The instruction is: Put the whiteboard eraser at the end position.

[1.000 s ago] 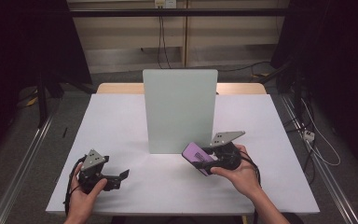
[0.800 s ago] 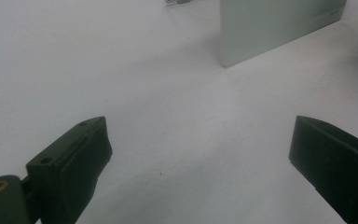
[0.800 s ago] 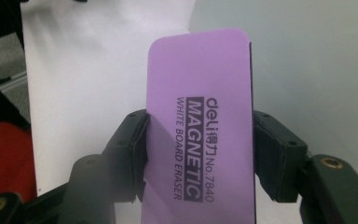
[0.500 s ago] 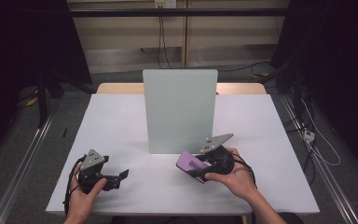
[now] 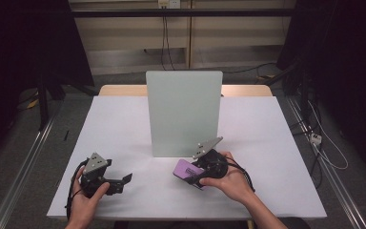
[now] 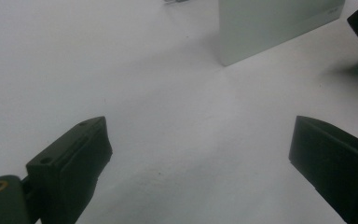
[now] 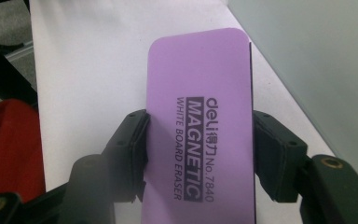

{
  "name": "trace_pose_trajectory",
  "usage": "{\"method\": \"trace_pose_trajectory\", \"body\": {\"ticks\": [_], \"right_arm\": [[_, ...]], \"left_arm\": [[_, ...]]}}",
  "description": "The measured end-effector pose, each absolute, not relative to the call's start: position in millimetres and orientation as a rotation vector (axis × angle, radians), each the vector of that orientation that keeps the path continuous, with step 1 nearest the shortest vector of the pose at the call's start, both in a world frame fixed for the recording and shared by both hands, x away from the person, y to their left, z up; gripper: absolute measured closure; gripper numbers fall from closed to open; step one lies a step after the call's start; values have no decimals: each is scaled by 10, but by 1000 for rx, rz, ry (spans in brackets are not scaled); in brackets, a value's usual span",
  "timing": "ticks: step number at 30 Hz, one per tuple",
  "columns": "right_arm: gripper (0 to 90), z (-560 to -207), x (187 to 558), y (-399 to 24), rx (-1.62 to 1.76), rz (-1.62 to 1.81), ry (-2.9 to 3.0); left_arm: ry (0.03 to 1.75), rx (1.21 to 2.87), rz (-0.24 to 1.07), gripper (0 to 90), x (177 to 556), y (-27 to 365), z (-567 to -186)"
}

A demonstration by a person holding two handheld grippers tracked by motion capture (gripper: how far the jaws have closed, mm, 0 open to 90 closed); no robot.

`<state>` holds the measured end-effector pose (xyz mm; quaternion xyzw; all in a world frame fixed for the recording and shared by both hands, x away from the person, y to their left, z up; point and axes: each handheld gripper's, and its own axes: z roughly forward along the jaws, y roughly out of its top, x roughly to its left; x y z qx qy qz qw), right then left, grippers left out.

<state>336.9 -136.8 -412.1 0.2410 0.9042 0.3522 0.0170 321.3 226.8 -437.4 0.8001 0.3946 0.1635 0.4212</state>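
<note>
Between your right gripper's (image 5: 194,175) two black pads sits the purple whiteboard eraser (image 7: 200,135), clamped on both long edges, its printed face turned up toward the camera; you hold it low over the white table (image 5: 124,124), just in front of the pale upright board (image 5: 183,112); your right hand (image 5: 231,183) wraps the gripper body from behind; your left gripper (image 6: 200,163) rests well apart near the table's left front edge, jaws spread wide with nothing between them, bare tabletop showing in the gap.
</note>
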Motion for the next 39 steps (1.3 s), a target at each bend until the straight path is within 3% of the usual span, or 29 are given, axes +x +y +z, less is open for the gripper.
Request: {"method": "trace_pose_trajectory", "body": {"ticks": [39], "right_arm": [[410, -4321, 3475, -1149, 711, 989, 2924]], "left_arm": [[980, 2003, 404, 55, 3215, 2264, -4377]]}}
